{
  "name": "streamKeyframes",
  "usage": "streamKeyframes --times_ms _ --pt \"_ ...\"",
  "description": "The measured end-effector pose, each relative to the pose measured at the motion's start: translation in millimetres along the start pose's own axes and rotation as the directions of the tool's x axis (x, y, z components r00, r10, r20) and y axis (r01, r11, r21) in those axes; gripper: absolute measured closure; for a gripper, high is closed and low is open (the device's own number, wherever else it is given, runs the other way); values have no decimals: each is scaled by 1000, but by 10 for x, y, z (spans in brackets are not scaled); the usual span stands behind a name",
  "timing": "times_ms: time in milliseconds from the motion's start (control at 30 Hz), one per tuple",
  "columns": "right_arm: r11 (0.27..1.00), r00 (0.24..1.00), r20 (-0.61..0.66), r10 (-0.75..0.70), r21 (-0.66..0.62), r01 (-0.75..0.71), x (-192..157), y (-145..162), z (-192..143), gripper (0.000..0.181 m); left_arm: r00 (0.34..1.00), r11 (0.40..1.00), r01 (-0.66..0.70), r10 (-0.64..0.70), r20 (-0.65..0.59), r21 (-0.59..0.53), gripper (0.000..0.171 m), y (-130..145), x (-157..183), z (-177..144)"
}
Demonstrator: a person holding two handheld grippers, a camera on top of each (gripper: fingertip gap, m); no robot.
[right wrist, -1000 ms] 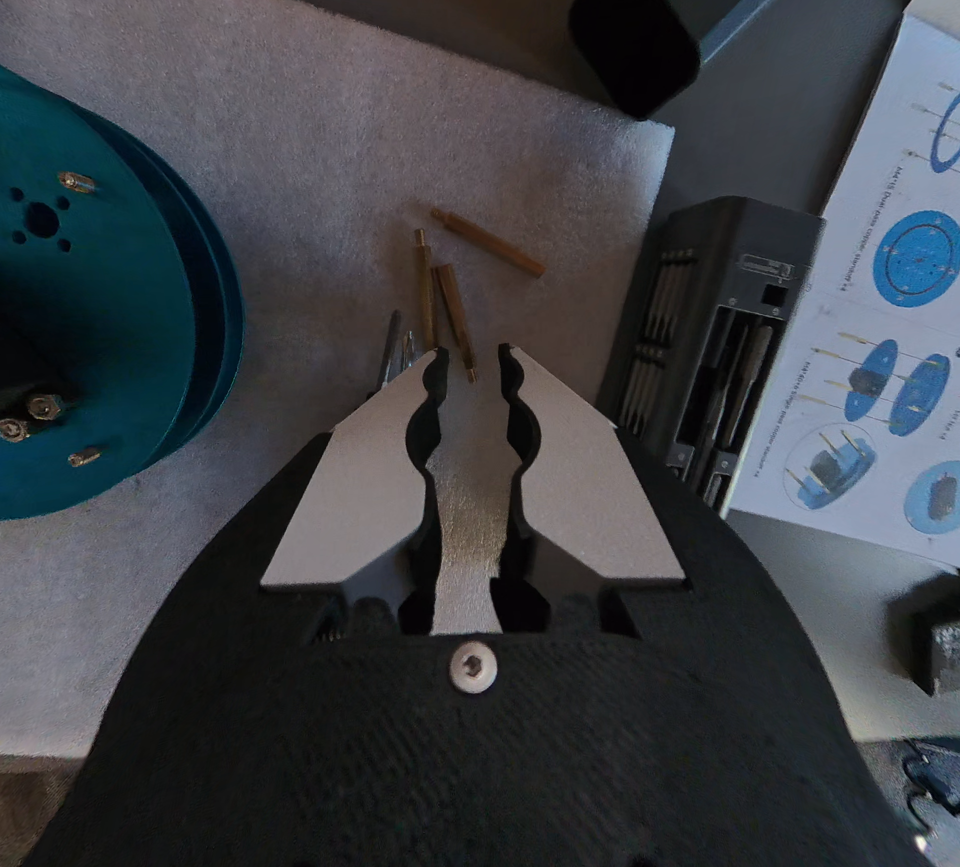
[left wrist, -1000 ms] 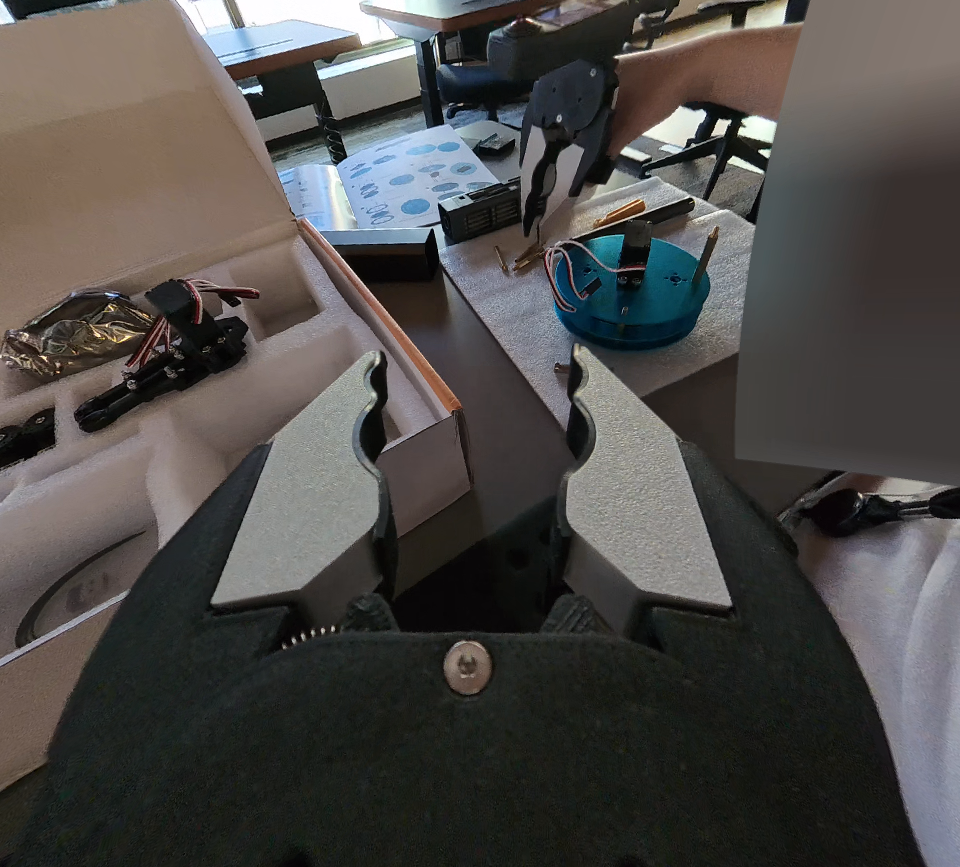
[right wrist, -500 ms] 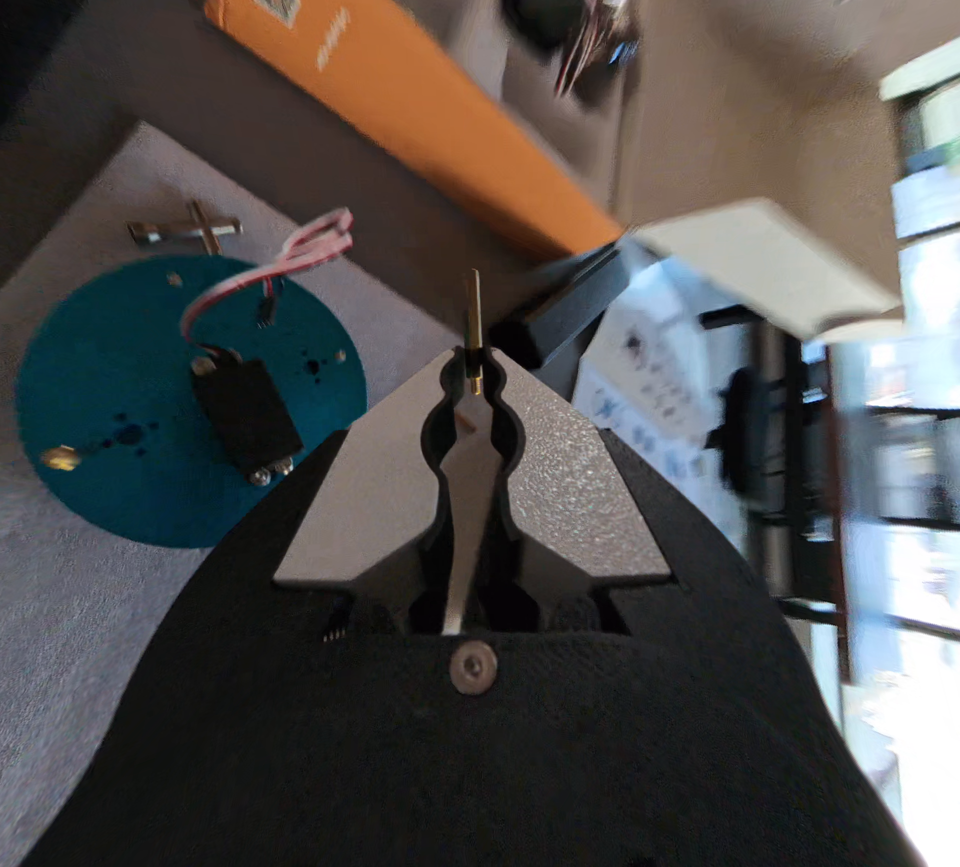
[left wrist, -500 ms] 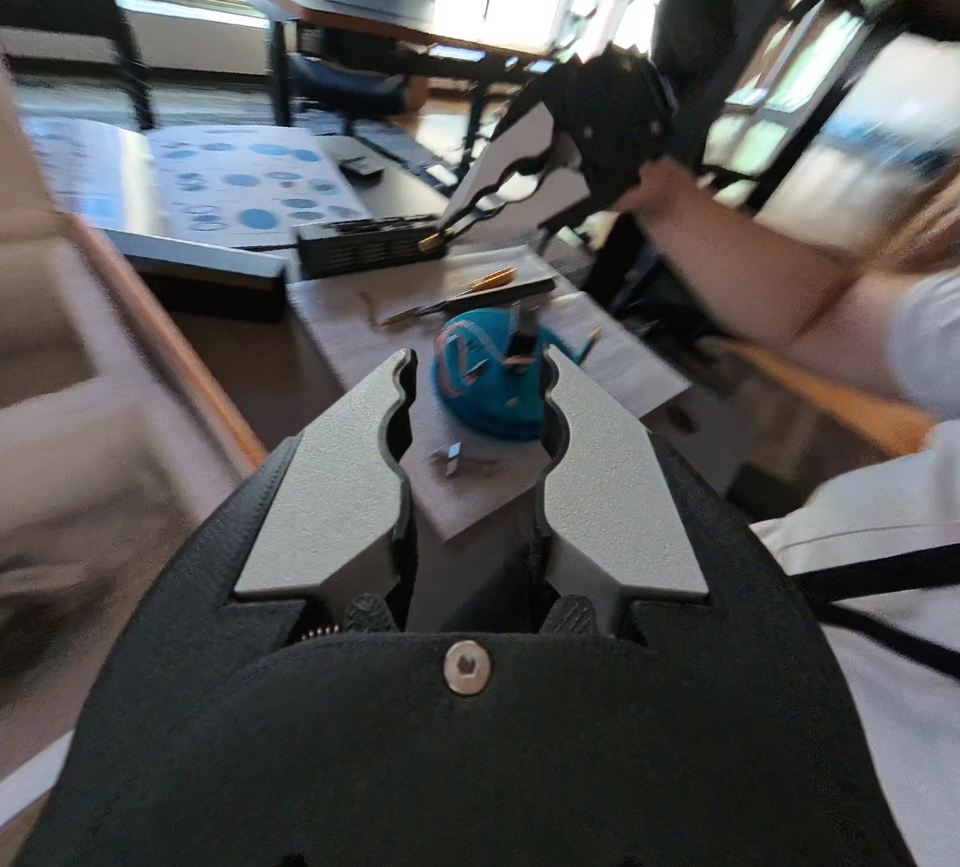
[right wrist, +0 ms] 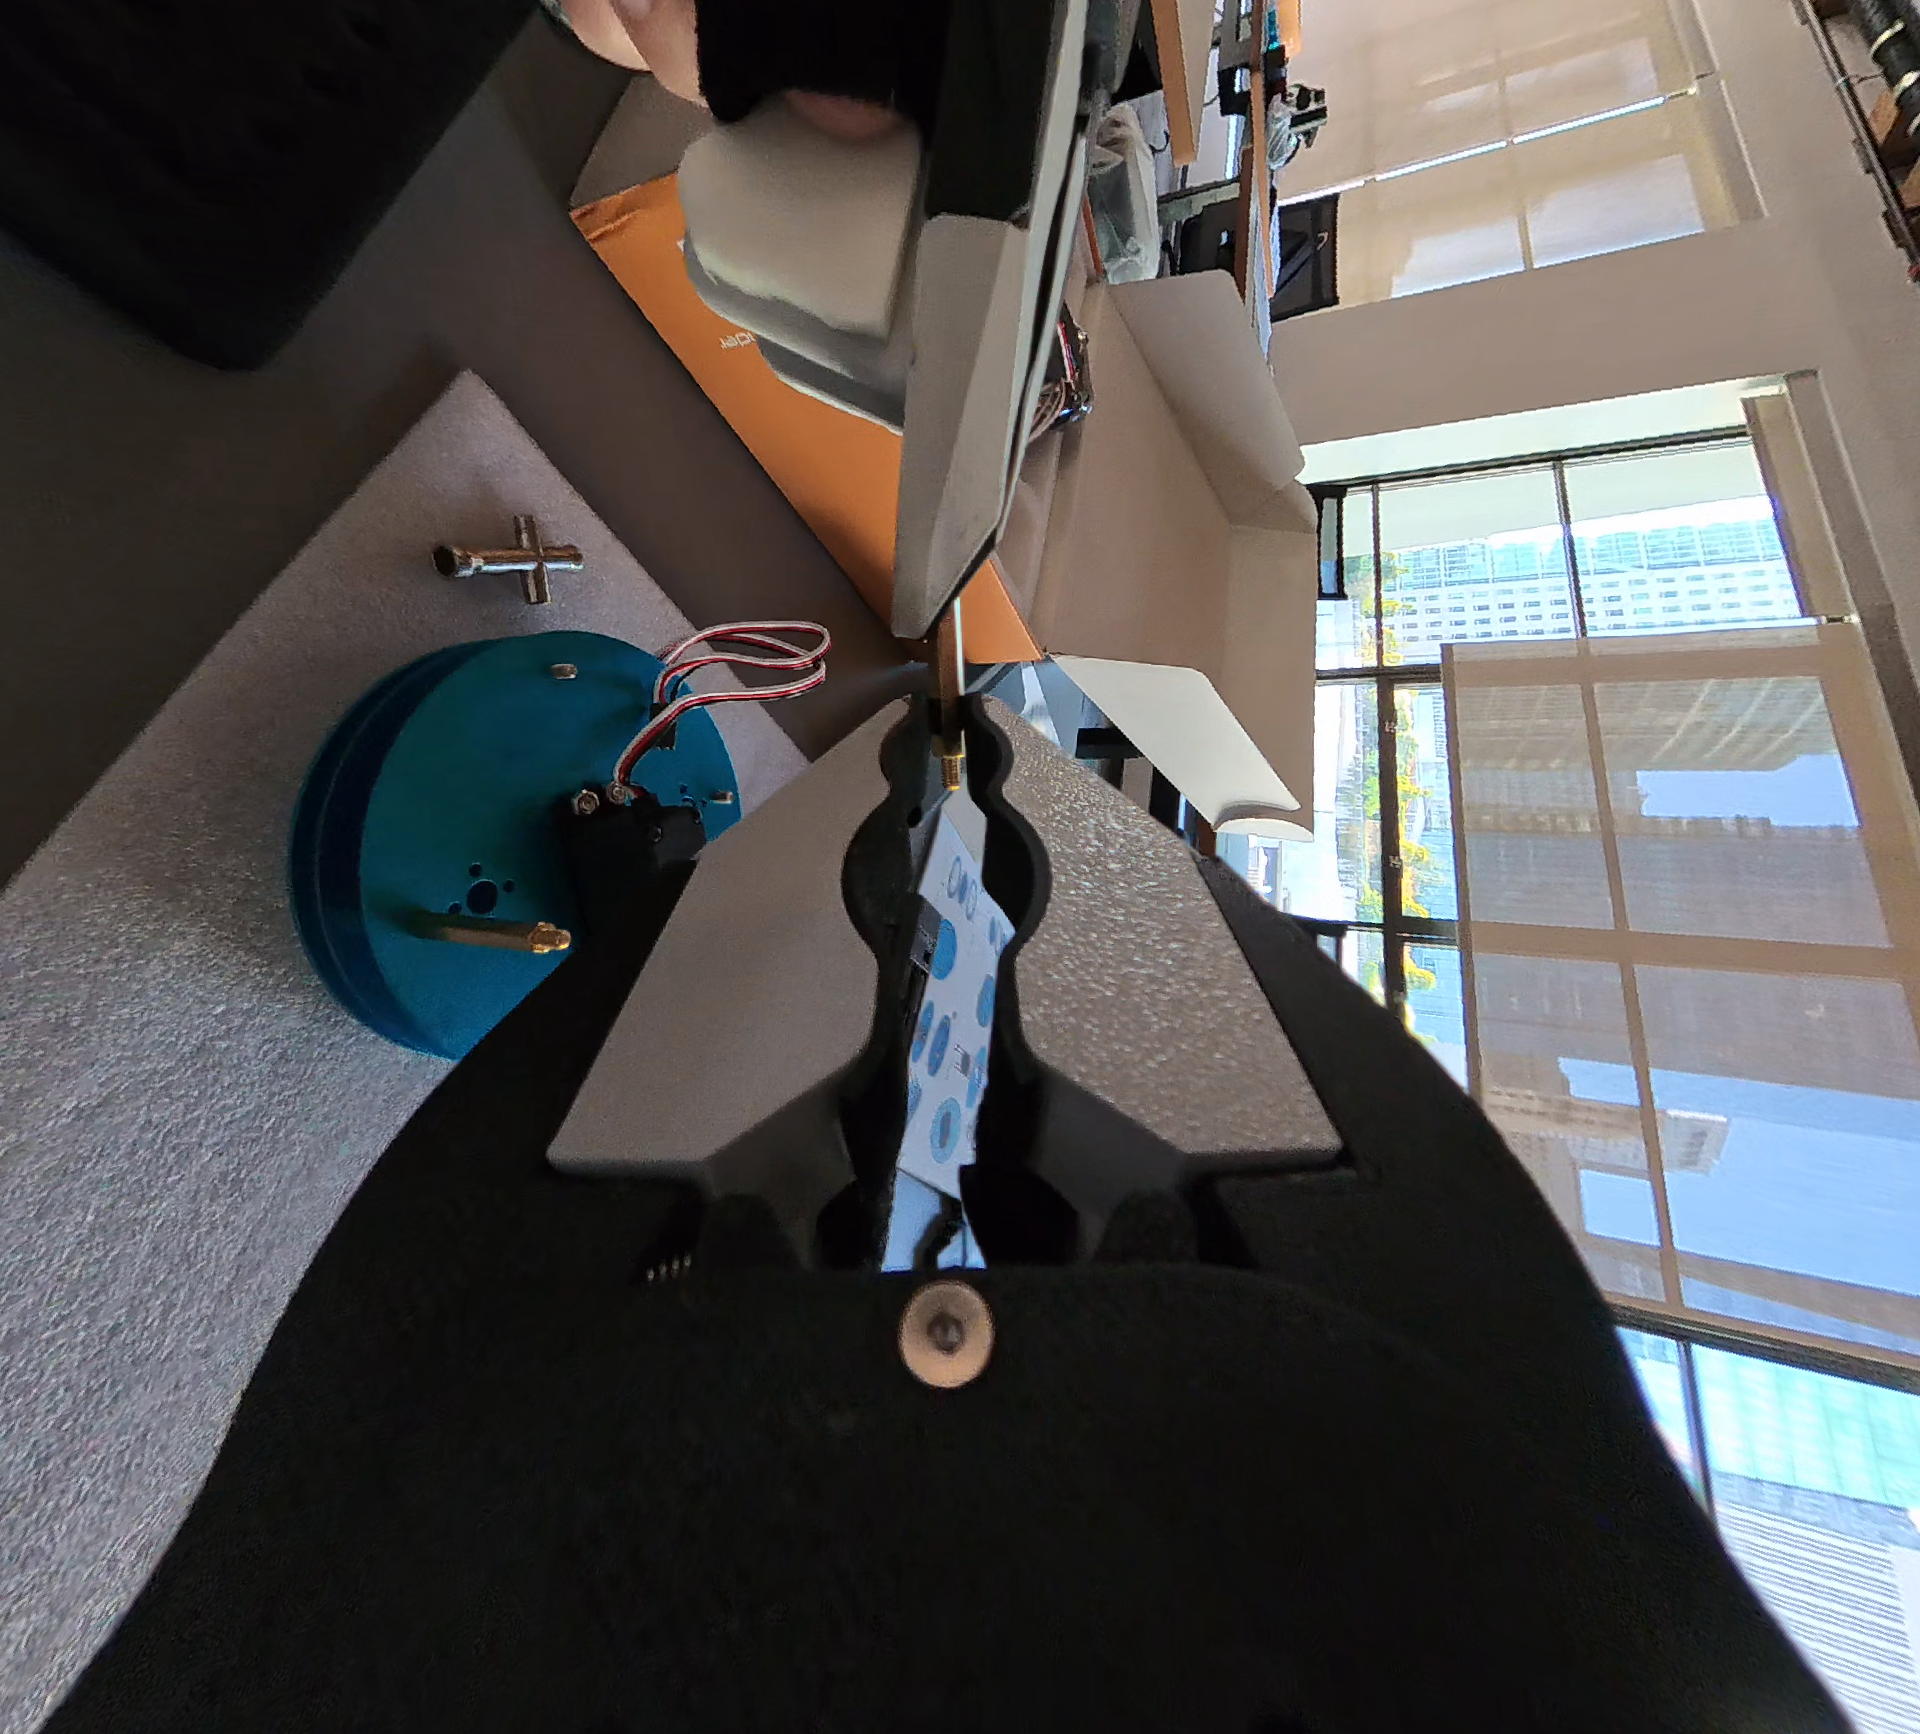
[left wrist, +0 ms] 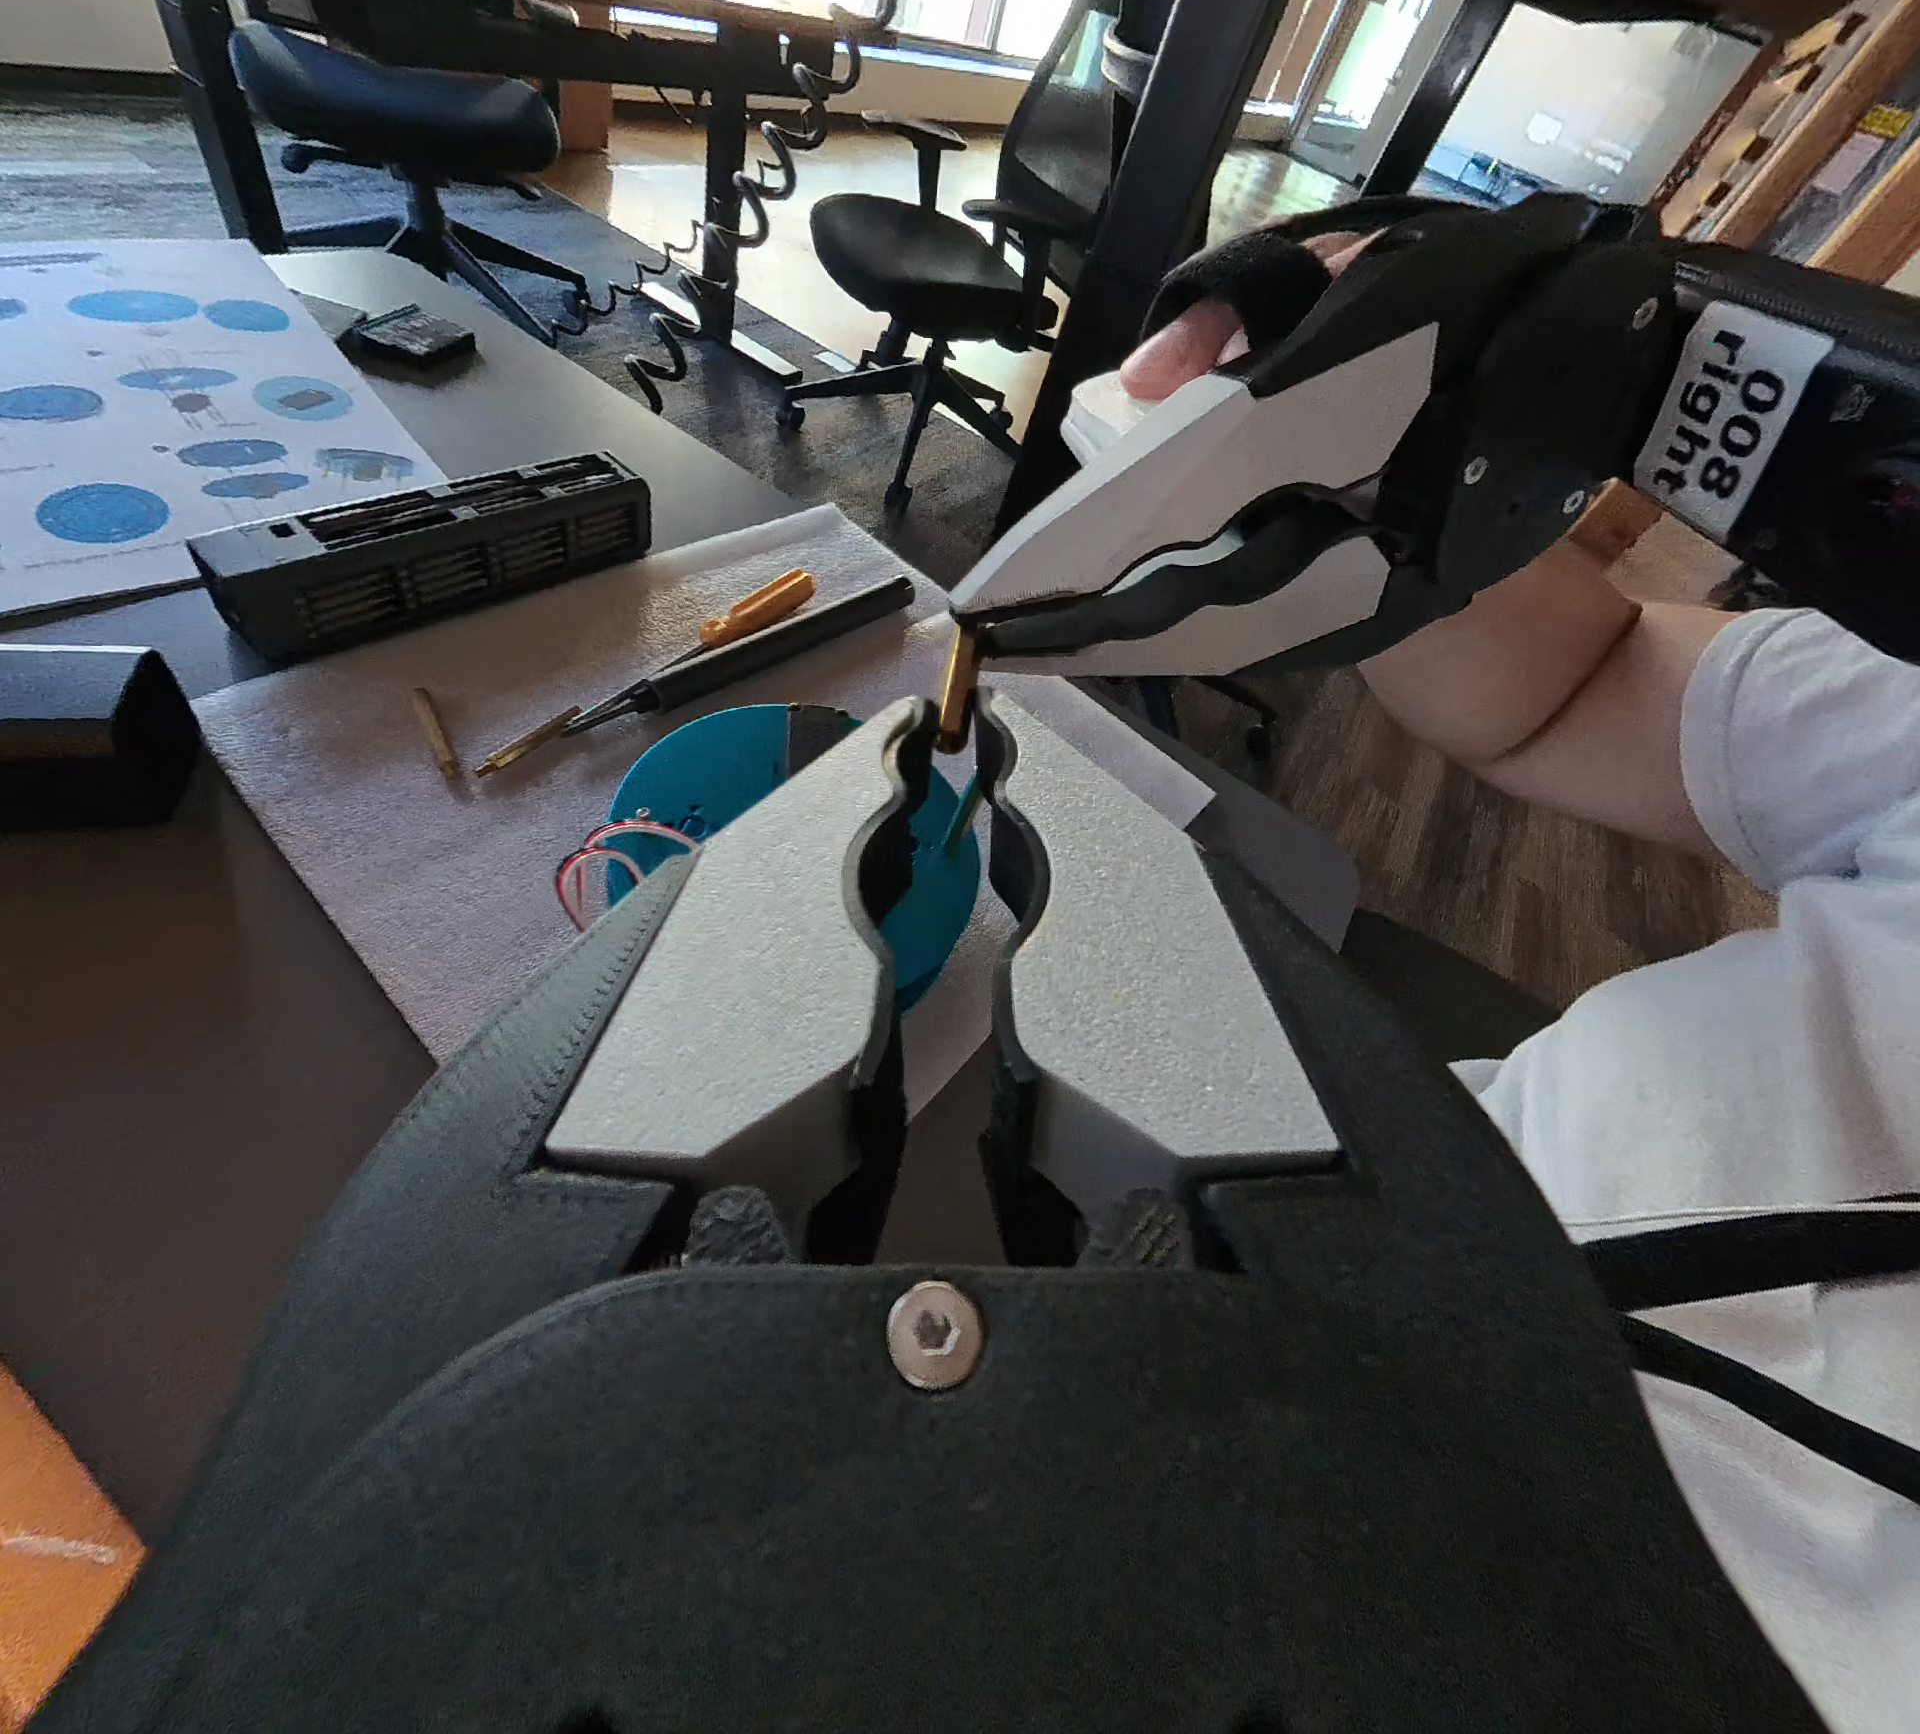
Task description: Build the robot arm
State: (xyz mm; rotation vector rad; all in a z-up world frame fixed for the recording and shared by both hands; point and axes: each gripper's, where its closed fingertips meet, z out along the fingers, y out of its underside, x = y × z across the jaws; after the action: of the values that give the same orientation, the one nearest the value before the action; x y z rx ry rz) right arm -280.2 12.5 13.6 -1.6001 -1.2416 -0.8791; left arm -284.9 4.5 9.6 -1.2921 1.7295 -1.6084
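Pinched at both ends, a brass standoff [left wrist: 957, 685] is gripped by the left claw [left wrist: 948, 716] and right claw [right wrist: 948, 716]; a bit case [left wrist: 424, 546] is seen on the table [left wrist: 177, 978].

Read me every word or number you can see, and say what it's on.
I won't quote writing; these bear it.
White label on the right hand-held gripper: legible.
Sheet of blue diagrams: too small.
Orange box side: blurred.
Brass standoff it grips: no writing.

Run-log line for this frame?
left gripper: shut on brass standoff | right gripper: shut on brass standoff | blue disc: on mat
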Motion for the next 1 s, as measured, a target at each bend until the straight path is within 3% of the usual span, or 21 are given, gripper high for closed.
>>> streamKeyframes --times_ms 100,133,167,200,233,267,300,333,367,400,467,533,633,667,800,867,933,967,1000 --pt "998 998 -49 36 44 -34 66 -34 -37 176 1000 999 2 -1 -28 34 168 -47 54 -11" --pt "990 991 -73 114 95 -107 128 -65 -58 172 999 998 11 -9 -41 62 167 -86 66 -34" --pt "964 970 -85 229 155 -215 206 -82 -91 156 998 996 29 -24 -56 88 168 -119 73 -61" --pt "913 925 -73 372 206 -351 276 -58 -130 150 997 993 48 -41 -70 109 168 -140 70 -86" --pt "819 847 -20 532 266 -508 327 -37 -173 145 995 989 65 -54 -84 135 168 -164 66 -114" --pt "666 729 99 678 337 -665 346 -61 -223 137 993 984 78 -62 -103 163 168 -187 71 -140" --pt "464 586 292 756 393 -794 327 -147 -290 129 990 978 91 -69 -122 185 168 -201 78 -162" --pt "237 409 454 791 389 -890 364 -175 -323 130 988 974 102 -75 -138 203 168 -210 83 -173" --pt "60 246 556 794 330 -942 383 -131 -291 137 985 969 107 -73 -157 221 168 -222 99 -179" --pt "-39 144 628 765 268 -963 360 -124 -247 138 982 964 108 -66 -175 243 168 -243 121 -185" --pt "-124 44 688 725 194 -973 328 -147 -159 147 982 954 100 -49 -182 282 168 -287 140 -193" --pt "-140 36 727 686 180 -974 342 -231 -157 159 984 950 76 -23 -175 302 168 -307 153 -197" --pt "-126 35 717 696 169 -978 362 -230 -111 163 985 952 51 1 -170 301 168 -287 165 -183" --pt "-128 36 726 687 170 -977 370 -231 -123 177 986 955 46 4 -169 292 168 -270 161 -169" --pt "-91 28 723 691 126 -988 344 -159 -83 177 987 958 42 5 -164 284 168 -242 103 -111" --pt "23 81 684 725 94 -995 324 -61 -9 177 994 970 11 16 -112 243 166 -196 -21 -61" --pt "246 214 600 771 30 -969 253 186 131 178 999 990 -30 33 -22 139 132 -117 -239 -41" --pt "376 300 555 776 -25 -926 179 345 223 177 999 997 -52 53 -6 62 124 -55 -319 -41" --pt "498 390 510 767 -89 -862 96 519 328 177 998 997 -69 69 -6 -23 132 10 -381 -51"
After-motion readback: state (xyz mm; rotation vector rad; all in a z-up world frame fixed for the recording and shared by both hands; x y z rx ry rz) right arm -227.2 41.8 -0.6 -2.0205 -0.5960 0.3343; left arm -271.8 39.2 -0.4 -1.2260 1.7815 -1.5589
